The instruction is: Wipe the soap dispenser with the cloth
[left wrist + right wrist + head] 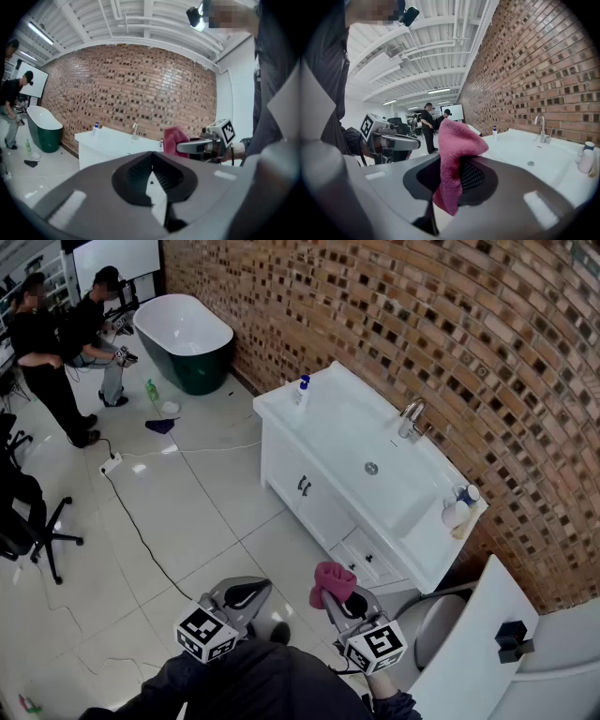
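Observation:
The soap dispenser (302,390), a small white bottle with a blue pump, stands on the far left corner of the white vanity (319,488); it also shows small in the left gripper view (95,128) and the right gripper view (494,132). A pink cloth (332,578) sticks up from my right gripper (329,592), which is shut on it (454,157). My left gripper (264,586) hangs beside it, shut and holding nothing (152,155). Both grippers are held over the floor, well short of the vanity and far from the dispenser.
A faucet (411,418) stands behind the basin, and two small bottles (459,507) sit at the vanity's right end. A toilet (450,634) is at my right. A bathtub (183,338), two people (42,352), a floor cable (141,521) and an office chair (28,521) lie to the left.

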